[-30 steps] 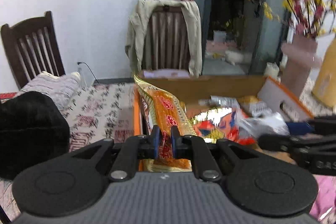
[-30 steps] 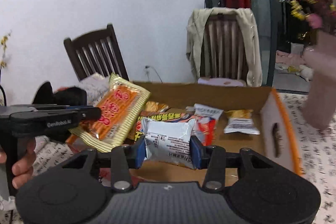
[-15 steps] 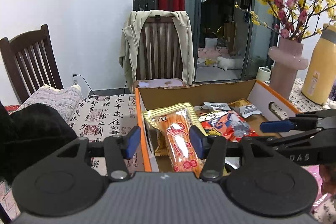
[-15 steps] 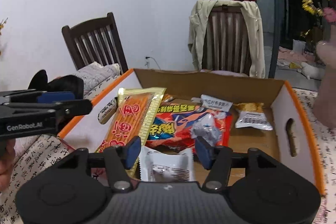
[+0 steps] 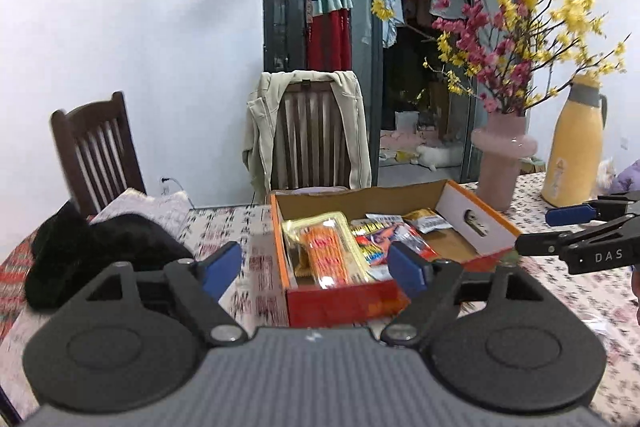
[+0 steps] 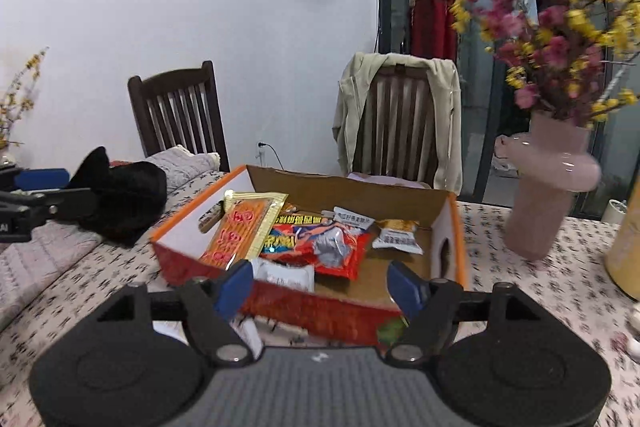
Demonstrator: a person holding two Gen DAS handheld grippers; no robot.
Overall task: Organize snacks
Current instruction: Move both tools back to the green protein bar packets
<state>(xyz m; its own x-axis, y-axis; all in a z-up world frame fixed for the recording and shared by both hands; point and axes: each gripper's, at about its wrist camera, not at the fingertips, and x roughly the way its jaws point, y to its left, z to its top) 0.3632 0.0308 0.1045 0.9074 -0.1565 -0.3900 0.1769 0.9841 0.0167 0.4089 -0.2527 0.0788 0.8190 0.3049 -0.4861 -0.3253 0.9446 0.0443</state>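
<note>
An open cardboard box [image 5: 344,297] [image 6: 400,193] with orange edges stands on the patterned tablecloth. Inside lie a yellow-orange snack pack [image 5: 328,253] [image 6: 238,233], a red snack bag [image 5: 384,241] [image 6: 320,241], a white pack [image 6: 286,275] at the front wall and small packets [image 6: 396,233] at the back. My left gripper [image 5: 314,269] is open and empty, in front of the box. My right gripper [image 6: 320,285] is open and empty, in front of the box; it also shows at the right of the left wrist view [image 5: 576,231].
A pink vase with flowers [image 5: 502,161] [image 6: 548,183] and a yellow thermos [image 5: 574,151] stand right of the box. A black cloth [image 5: 92,253] [image 6: 124,195] lies to the left. Two wooden chairs [image 5: 316,139] stand behind the table.
My left gripper let go of the yellow-orange pack and my right let go of the white pack; both now lie in the box. Both grippers opened and drew back from the box.
</note>
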